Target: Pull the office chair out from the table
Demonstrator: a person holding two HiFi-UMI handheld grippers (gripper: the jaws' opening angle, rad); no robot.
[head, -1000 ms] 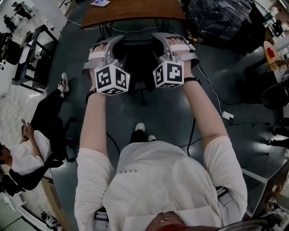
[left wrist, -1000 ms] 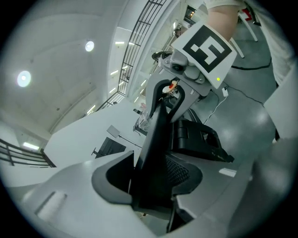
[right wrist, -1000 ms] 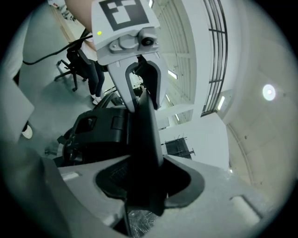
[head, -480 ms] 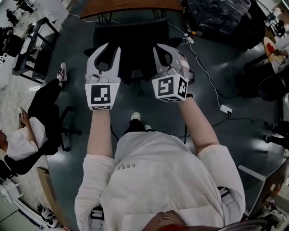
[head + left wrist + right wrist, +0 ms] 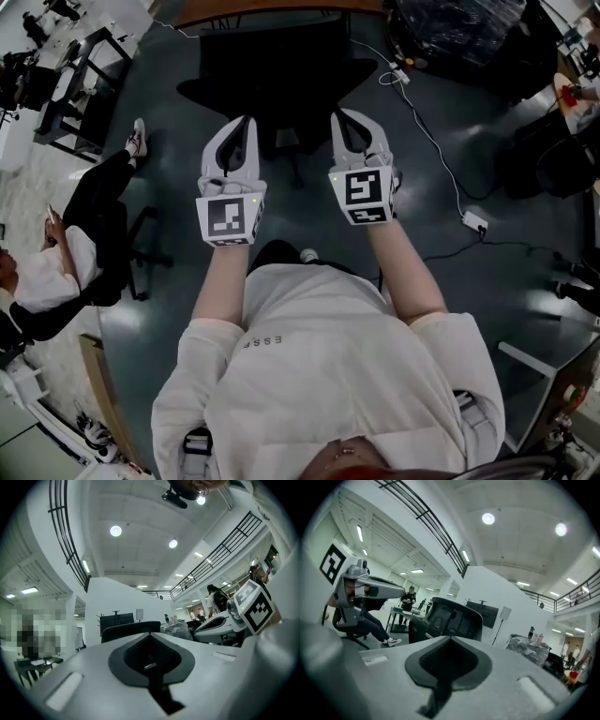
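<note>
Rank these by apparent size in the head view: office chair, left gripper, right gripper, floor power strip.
1. office chair
2. left gripper and right gripper: alike, not ranked; both sit nearest the camera
3. power strip, smallest

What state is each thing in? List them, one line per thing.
left gripper: shut, jaws just closed, nothing between them.
right gripper: shut, empty.
office chair: upright, out on the floor in front of the table, held by neither gripper.
table: only its near edge shows, at the top of the head view.
</note>
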